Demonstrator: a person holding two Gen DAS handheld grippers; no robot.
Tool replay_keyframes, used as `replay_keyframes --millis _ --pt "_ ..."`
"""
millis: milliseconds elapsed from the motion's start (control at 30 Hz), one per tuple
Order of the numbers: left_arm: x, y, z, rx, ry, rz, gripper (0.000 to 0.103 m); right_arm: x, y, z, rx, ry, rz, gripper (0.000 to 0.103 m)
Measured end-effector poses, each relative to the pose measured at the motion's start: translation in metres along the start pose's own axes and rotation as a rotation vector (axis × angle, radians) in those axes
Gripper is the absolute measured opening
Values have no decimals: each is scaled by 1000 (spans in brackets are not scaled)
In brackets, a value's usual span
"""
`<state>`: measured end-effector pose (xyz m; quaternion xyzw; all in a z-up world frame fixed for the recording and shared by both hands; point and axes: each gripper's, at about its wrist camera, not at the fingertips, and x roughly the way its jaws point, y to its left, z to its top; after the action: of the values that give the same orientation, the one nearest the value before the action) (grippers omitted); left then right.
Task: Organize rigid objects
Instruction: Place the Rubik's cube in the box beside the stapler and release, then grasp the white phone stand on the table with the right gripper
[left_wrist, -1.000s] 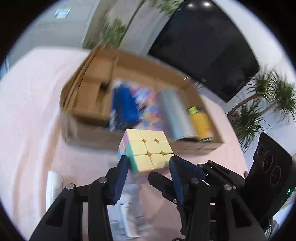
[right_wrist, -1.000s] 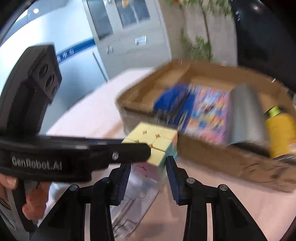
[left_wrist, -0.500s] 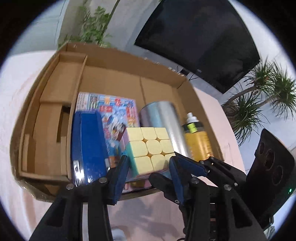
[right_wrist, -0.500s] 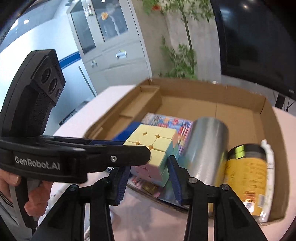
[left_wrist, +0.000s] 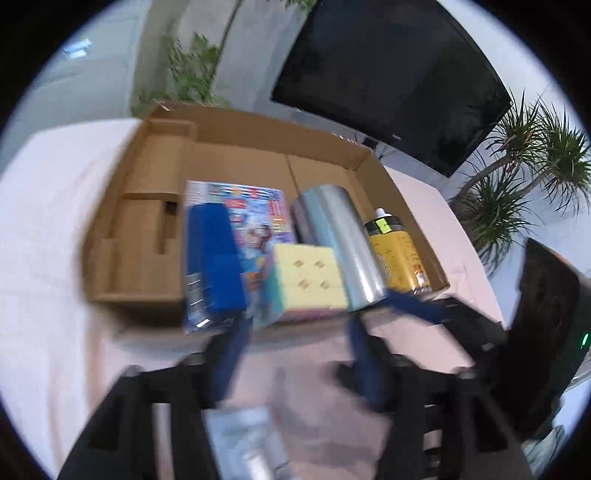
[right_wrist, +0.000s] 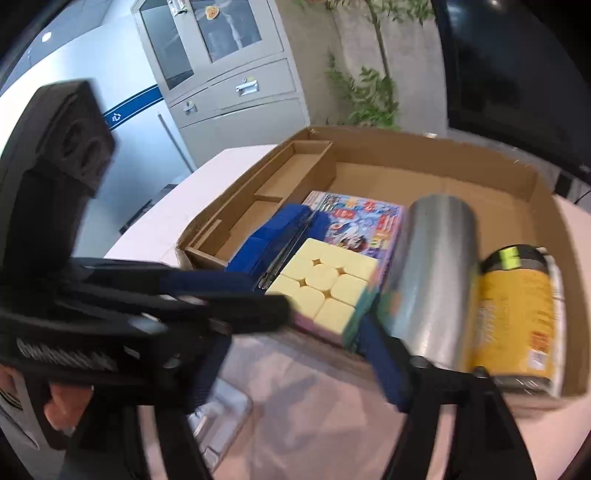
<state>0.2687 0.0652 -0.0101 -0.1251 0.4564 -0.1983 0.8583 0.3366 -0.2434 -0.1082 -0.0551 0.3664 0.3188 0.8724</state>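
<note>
A pastel puzzle cube (left_wrist: 308, 275) lies in the cardboard box (left_wrist: 147, 177), on a colourful booklet (left_wrist: 255, 206), between a blue case (left_wrist: 212, 254) and a silver cylinder (left_wrist: 336, 236). My left gripper (left_wrist: 295, 354) is open and empty, drawn back just outside the box's near wall. In the right wrist view the cube (right_wrist: 325, 286) shows its yellow top face. My right gripper (right_wrist: 295, 362) is open and empty, its fingers (right_wrist: 384, 365) near the cube. The left gripper's black body (right_wrist: 110, 295) crosses that view.
A yellow bottle (right_wrist: 517, 317) with a green-banded cap lies at the box's right end. Cardboard inserts (left_wrist: 147, 206) fill the left end. A clear plastic tray (right_wrist: 221, 413) lies on the pink table below the grippers. Cabinets, plants and a dark screen stand behind.
The left gripper carried the cube over the box, opened and let it go. The cube now rests in the box. Both grippers have opened and the left has pulled back.
</note>
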Motion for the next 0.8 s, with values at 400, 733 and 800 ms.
replay_keyframes --millis 400,733,800 --pt "33 46 -94 -224 276 -98 75 5 62 -121 59 138 116 97" --pt "58 -12 -104 -196 303 -300 69 1 28 -125 78 170 6 91" --pt "59 -12 -104 -207 292 -310 69 2 18 -130 102 197 -19 76"
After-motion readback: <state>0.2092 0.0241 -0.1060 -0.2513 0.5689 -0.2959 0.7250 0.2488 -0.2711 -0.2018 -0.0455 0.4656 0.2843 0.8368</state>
